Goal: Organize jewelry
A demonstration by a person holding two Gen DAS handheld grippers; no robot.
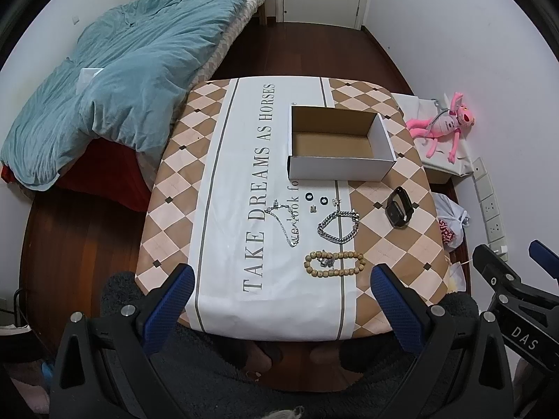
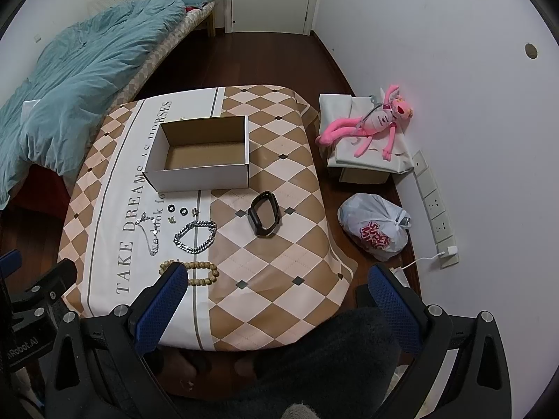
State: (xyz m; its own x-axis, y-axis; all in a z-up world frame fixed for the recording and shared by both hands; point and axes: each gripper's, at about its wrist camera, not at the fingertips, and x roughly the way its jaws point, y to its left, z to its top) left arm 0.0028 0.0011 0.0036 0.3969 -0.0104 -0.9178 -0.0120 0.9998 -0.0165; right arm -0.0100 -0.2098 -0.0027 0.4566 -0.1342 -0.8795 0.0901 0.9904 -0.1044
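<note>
An empty white cardboard box stands on the checkered table. In front of it lie a thin silver necklace, a thick silver chain bracelet, a wooden bead bracelet, two black rings, small earrings and a black smartwatch. My left gripper is open and empty above the table's near edge. My right gripper is open and empty, to the right of the left one.
A bed with a teal duvet lies left of the table. A pink plush toy sits on a covered box at the right. A white plastic bag and a power strip are by the right wall.
</note>
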